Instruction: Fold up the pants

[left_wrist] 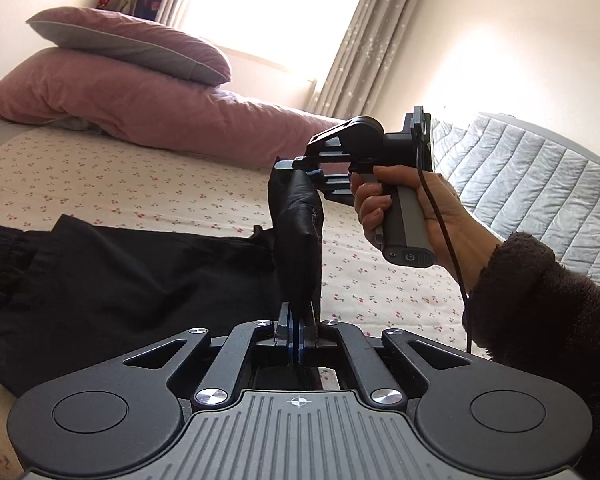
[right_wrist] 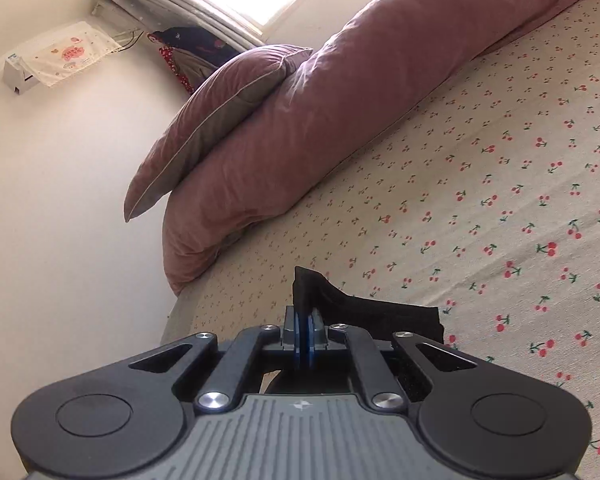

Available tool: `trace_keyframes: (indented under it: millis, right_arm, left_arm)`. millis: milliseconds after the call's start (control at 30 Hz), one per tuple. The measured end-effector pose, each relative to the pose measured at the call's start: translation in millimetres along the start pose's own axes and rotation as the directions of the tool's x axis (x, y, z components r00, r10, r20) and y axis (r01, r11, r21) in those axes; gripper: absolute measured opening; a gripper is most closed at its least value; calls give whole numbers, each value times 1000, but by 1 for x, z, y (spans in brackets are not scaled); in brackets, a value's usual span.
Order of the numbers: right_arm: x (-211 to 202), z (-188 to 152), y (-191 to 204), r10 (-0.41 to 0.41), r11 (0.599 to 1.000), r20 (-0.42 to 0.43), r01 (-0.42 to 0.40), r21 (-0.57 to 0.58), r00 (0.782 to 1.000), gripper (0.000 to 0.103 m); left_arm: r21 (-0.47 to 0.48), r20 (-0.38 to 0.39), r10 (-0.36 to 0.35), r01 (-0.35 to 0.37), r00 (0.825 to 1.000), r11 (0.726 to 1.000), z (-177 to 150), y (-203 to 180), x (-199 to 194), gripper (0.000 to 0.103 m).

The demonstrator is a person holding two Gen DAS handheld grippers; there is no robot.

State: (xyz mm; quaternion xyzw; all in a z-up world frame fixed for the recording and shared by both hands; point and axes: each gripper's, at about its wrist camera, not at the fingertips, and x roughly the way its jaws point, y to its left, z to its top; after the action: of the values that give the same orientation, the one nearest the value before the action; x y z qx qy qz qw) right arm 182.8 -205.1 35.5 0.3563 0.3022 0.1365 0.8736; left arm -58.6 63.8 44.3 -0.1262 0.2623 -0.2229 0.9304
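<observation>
Black pants (left_wrist: 112, 280) lie on the cherry-print bed sheet (left_wrist: 148, 192), their ribbed cuffs at the left. My left gripper (left_wrist: 299, 330) is shut on one edge of the pants and lifts it. My right gripper (left_wrist: 296, 166), held by a hand at the right, is shut on the same raised strip farther away. In the right wrist view my right gripper (right_wrist: 305, 330) is shut on a black fold of the pants (right_wrist: 364, 308), which trails to the right above the sheet (right_wrist: 480, 184).
A pink duvet roll (left_wrist: 148, 100) and a pink pillow (left_wrist: 132, 42) lie along the far side of the bed. A quilted grey headboard (left_wrist: 540, 184) stands at the right. A wall (right_wrist: 60, 200) borders the bed in the right wrist view.
</observation>
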Motion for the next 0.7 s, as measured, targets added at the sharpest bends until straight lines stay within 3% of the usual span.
trace_keyframes:
  millis: [367, 533, 700]
  right_arm:
    - [77, -47, 73, 25, 991, -156, -45, -125, 987, 6]
    - [108, -71, 95, 14, 984, -226, -54, -169, 974, 7]
    - [135, -92, 103, -12, 979, -281, -45, -198, 960, 12]
  left_arm:
    - [-239, -34, 114, -119, 993, 964, -18, 71, -39, 0]
    - [-301, -126, 168, -199, 978, 933, -31, 99, -44, 0]
    - [-301, -210, 193, -252, 958, 920, -43, 117, -43, 1]
